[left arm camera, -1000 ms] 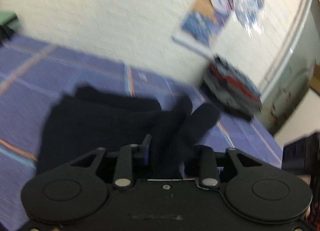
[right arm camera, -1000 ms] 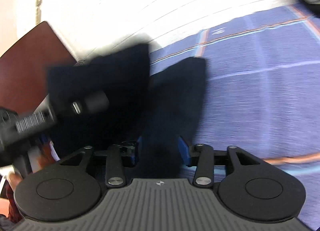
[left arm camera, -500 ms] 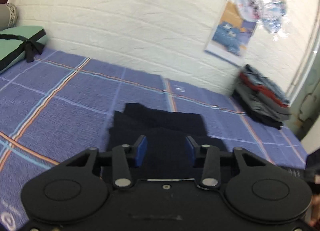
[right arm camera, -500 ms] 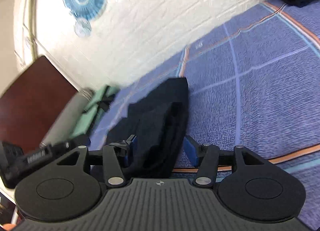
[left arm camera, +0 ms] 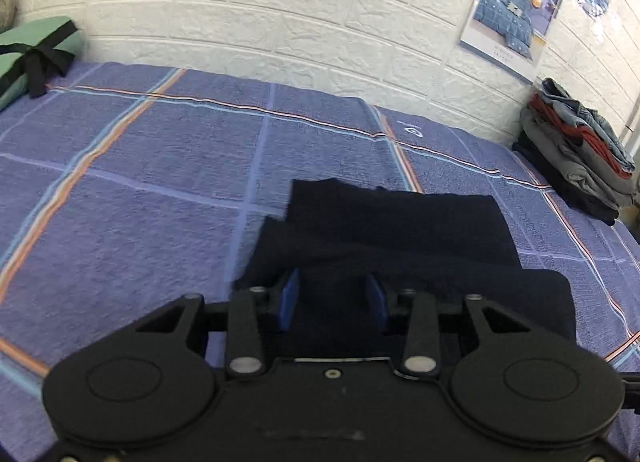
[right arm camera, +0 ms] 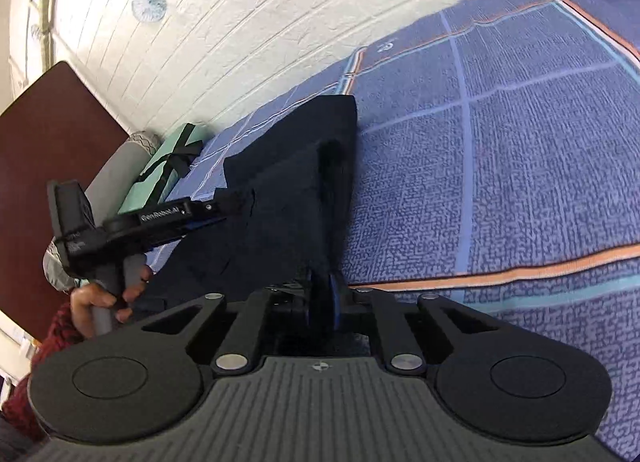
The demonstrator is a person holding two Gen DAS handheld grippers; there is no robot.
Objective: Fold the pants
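Underneath, blue plaid bedspread [left arm camera: 160,189], white brick wall [left arm camera: 280,13]

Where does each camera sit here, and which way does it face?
Left wrist: sits on the left tongs, looking along the fingers across the bed toward the brick wall; dark pants lie between its open jaws, clothes pile at right.
Right wrist: sits on the right tongs, shut on the pants, looking along the bed toward the headboard; the person's left hand and left tongs show.
Shared: pants, bed, wall, green bundle.
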